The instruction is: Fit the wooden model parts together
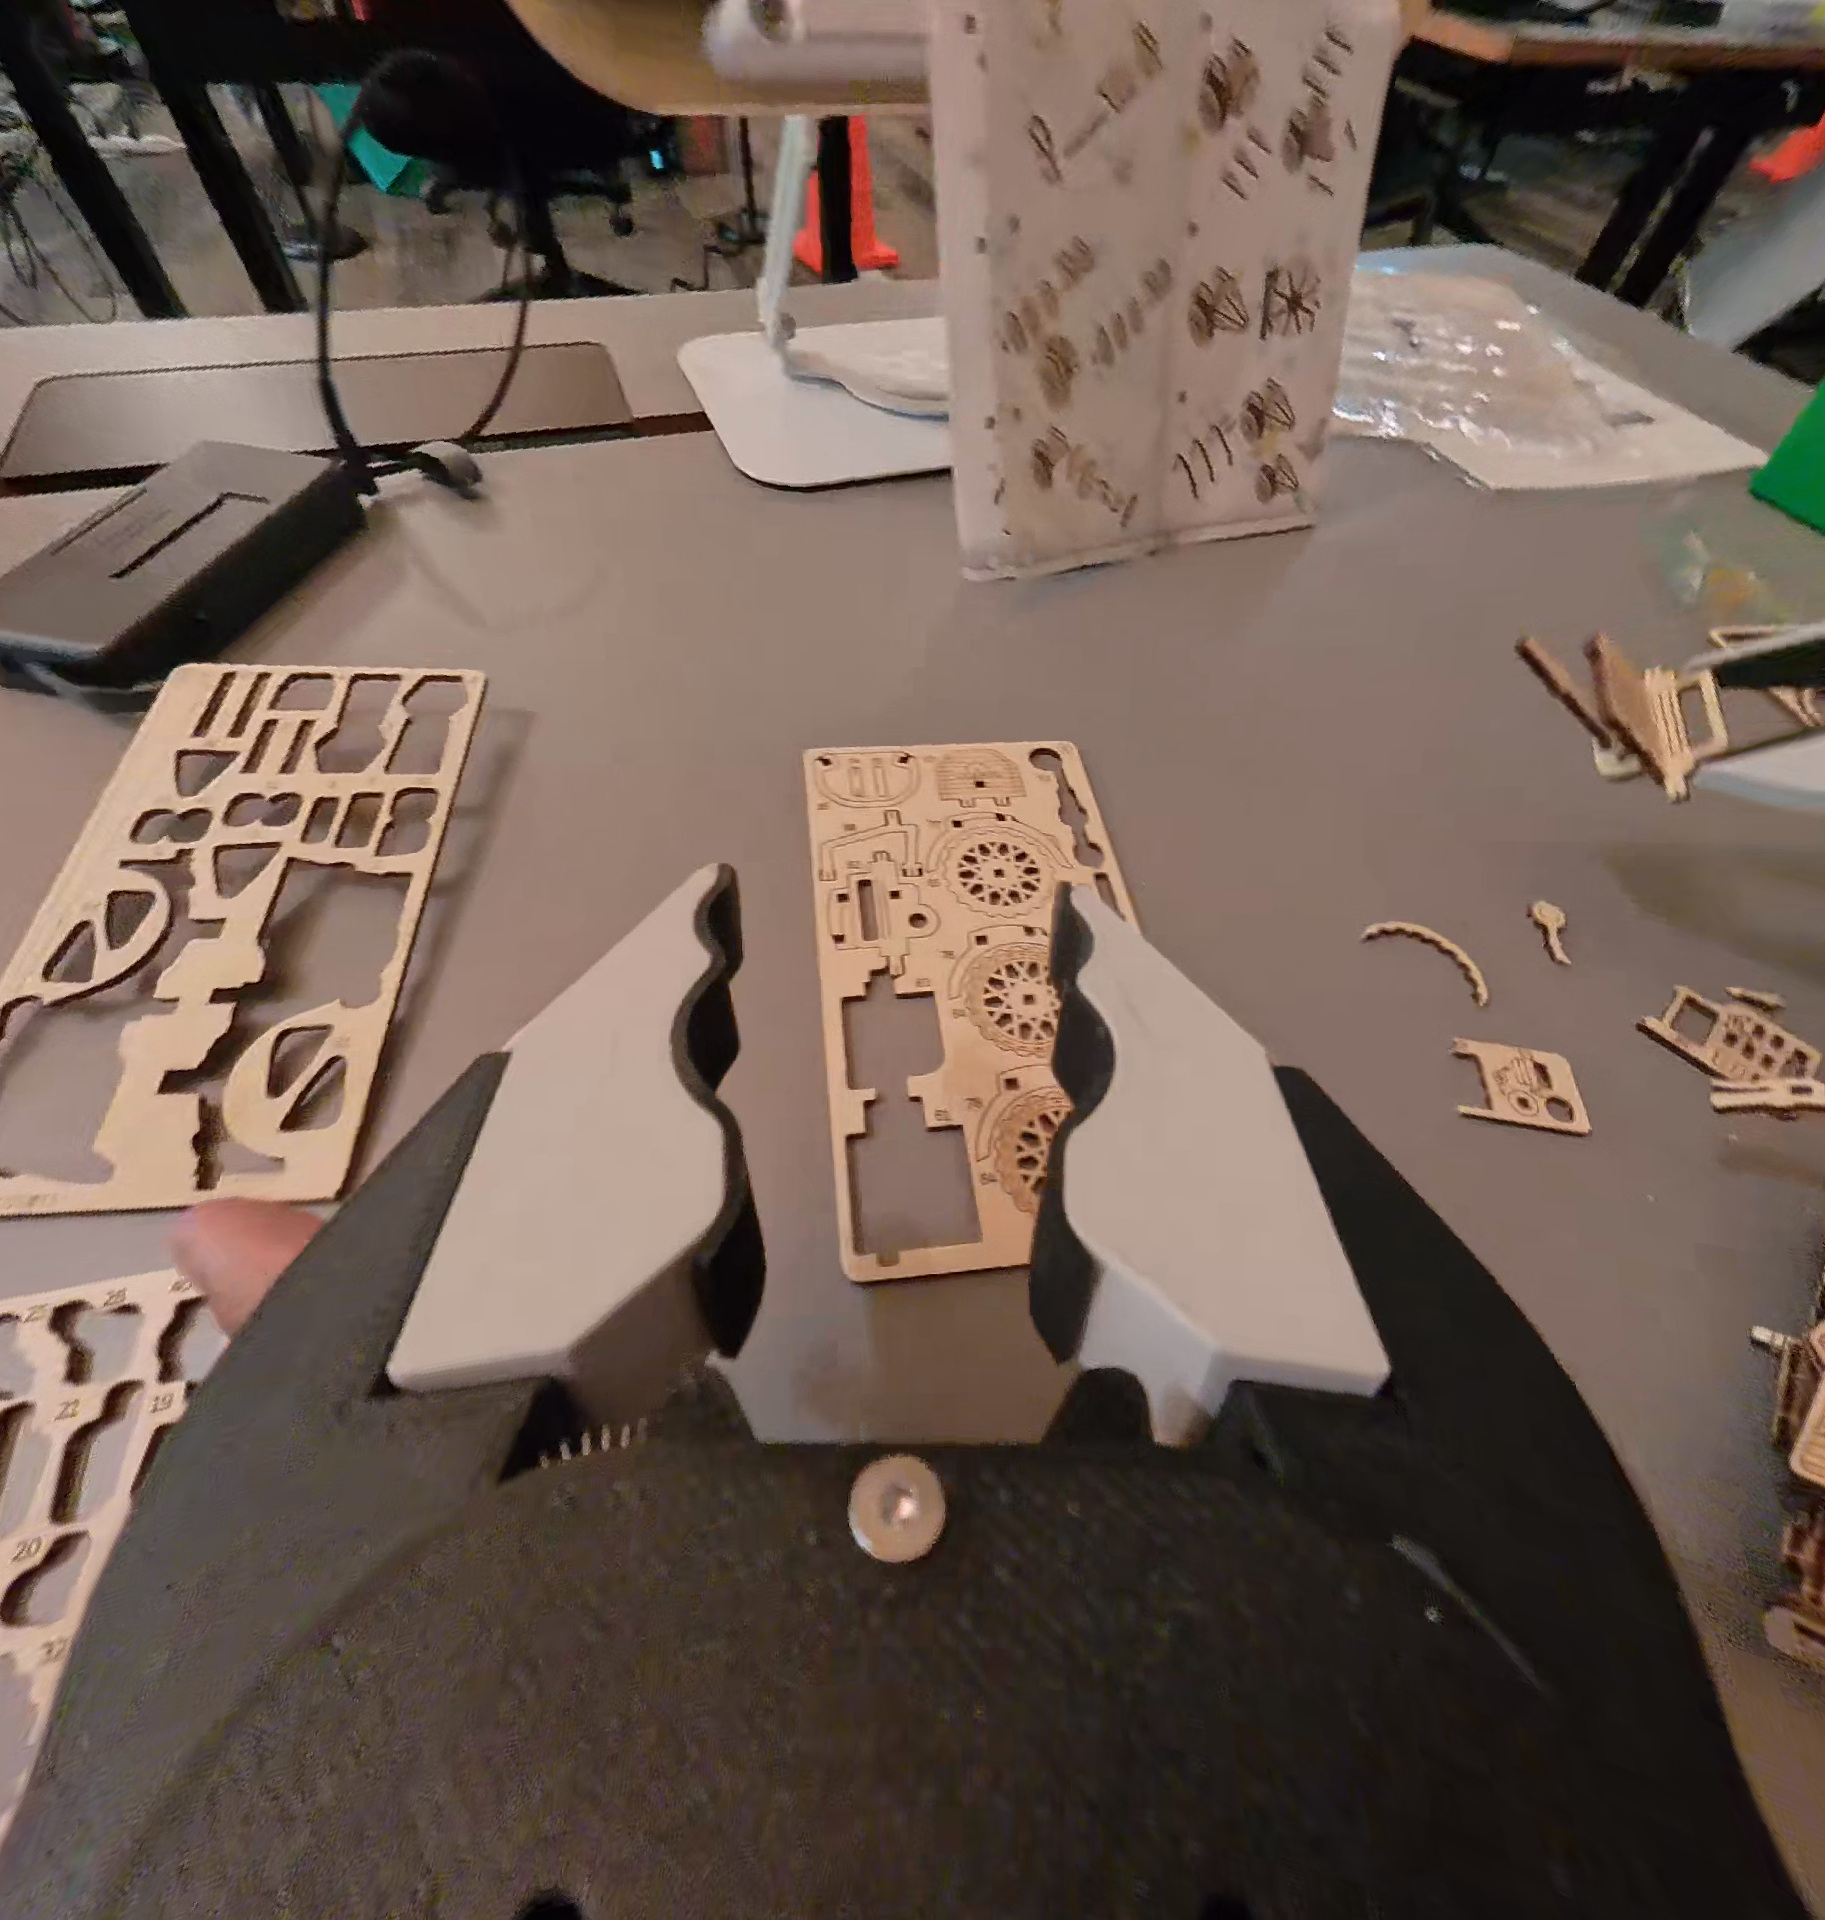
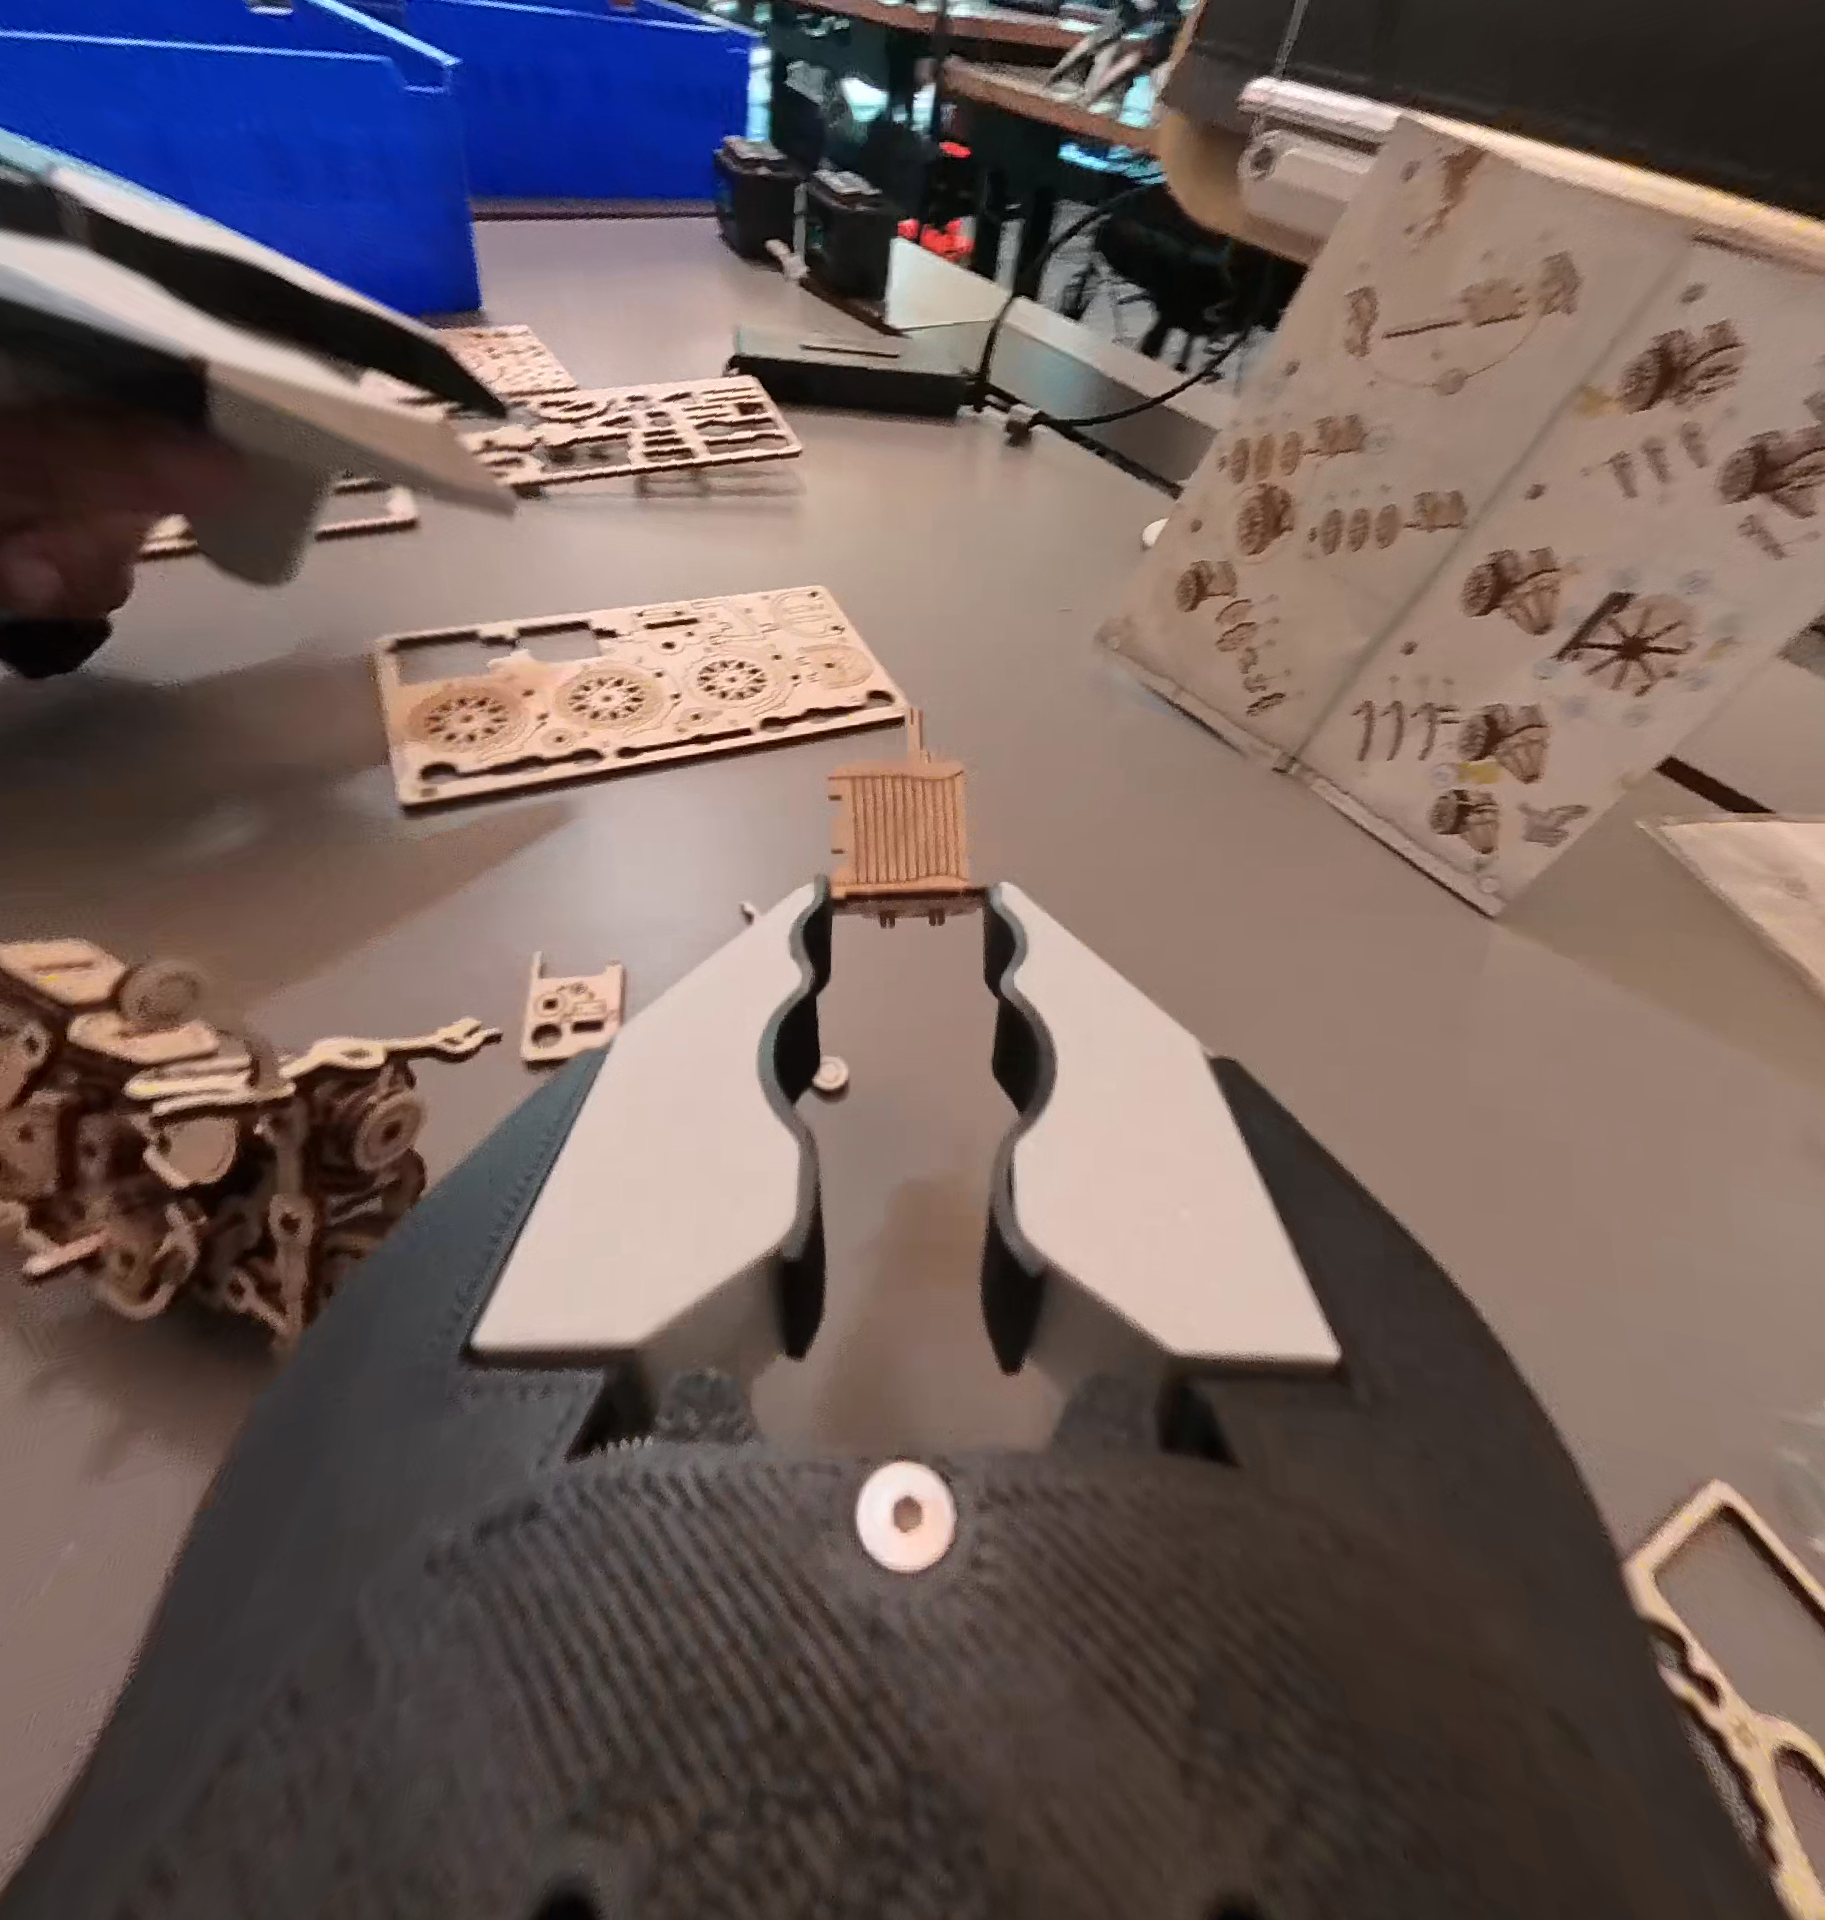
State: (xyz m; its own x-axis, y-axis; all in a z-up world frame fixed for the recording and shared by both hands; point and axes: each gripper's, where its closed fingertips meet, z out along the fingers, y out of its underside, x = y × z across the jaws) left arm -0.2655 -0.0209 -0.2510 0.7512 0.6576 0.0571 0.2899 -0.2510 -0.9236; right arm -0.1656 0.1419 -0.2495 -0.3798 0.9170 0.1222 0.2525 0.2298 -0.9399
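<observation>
My left gripper [image 1: 892,904] is open and empty, held above a wooden sheet [image 1: 918,997] with wheel parts still in it. My right gripper [image 2: 908,899] is shut on a small ribbed wooden sub-assembly [image 2: 900,831], pinched at the fingertips above the table. The same sub-assembly [image 1: 1635,717] shows at the far right of the left wrist view, in the right gripper [image 1: 1718,696]. The partly built wooden model [image 2: 160,1122] stands left of my right gripper. The wheel sheet [image 2: 638,696] lies ahead, with the left gripper [image 2: 347,416] above it.
Loose wooden parts lie right of the wheel sheet: a curved strip [image 1: 1427,951], a small panel [image 1: 1521,1086] and a frame piece [image 1: 1729,1039]. Emptied sheets [image 1: 212,914] lie to the left. An instruction sheet [image 1: 1147,291] stands at the back, a black box [image 1: 160,561] back left.
</observation>
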